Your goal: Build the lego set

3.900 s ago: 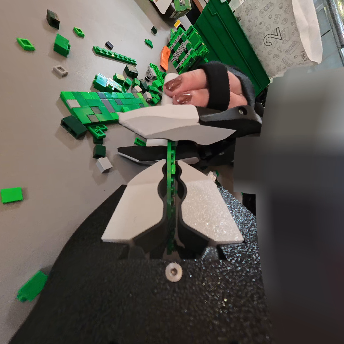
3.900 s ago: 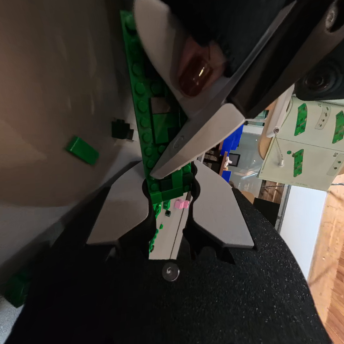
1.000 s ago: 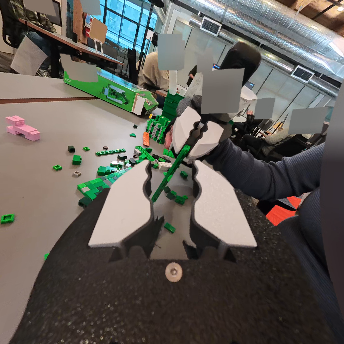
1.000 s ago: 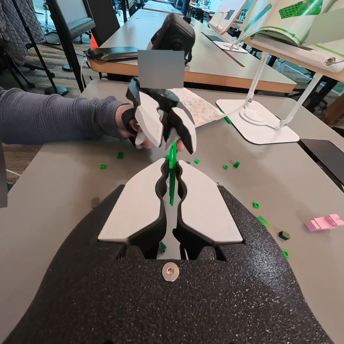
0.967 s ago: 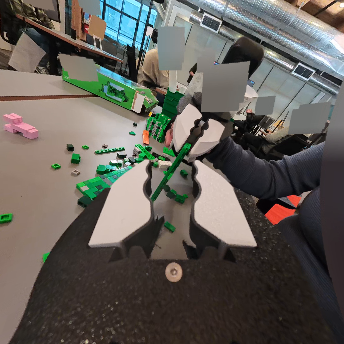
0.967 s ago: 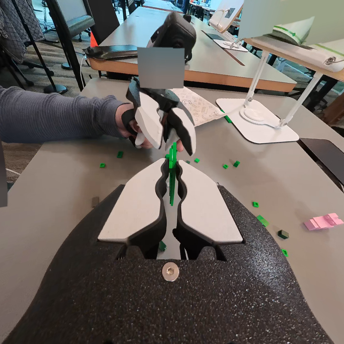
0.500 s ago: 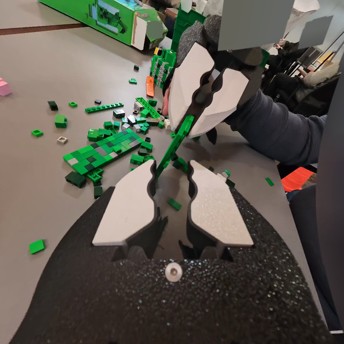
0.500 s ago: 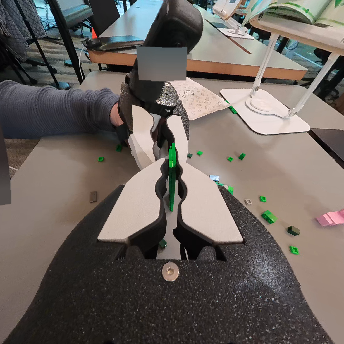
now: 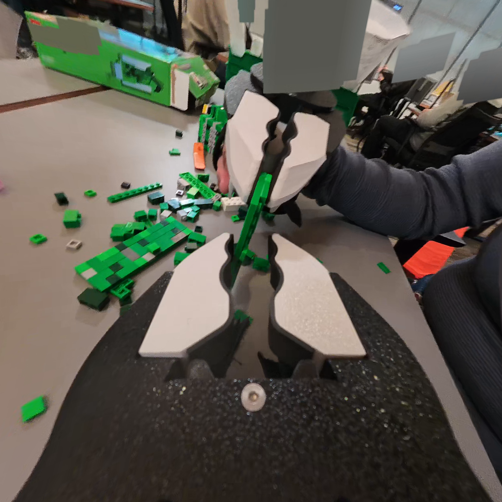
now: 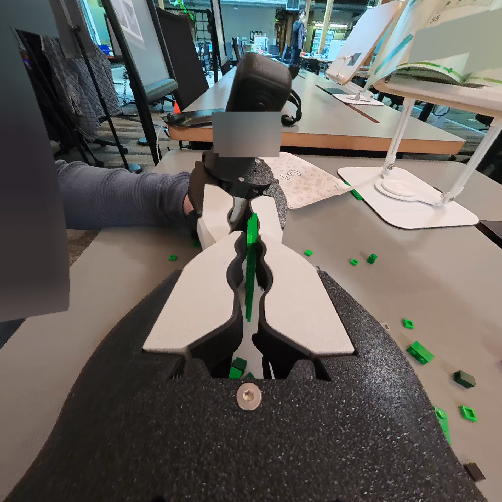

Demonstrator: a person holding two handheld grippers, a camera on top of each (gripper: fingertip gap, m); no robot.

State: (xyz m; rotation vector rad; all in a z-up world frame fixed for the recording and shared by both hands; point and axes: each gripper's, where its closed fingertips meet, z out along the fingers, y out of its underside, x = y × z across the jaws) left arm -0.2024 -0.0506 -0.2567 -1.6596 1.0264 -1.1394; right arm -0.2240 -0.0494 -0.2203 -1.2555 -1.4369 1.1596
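A long green lego plate with small bricks on it is held edge-on above the grey table. My right gripper is shut on the plate and shows opposite in the left wrist view. My left gripper is open, and the plate's lower end hangs between its fingers, close to the left finger. In the right wrist view the left gripper faces me with its fingers on either side of the plate's far end.
A flat green and grey tiled panel lies left of the grippers among several loose bricks. An orange separator and a green box lie farther back. A paper bag and a white book stand sit on the far side. Both grippers' tips are close together, under 4 cm apart.
The left gripper, shut on the plate 3.9 s ago, has let go and is open. In the last second both grippers came closer, bringing the plate's end between the left fingers.
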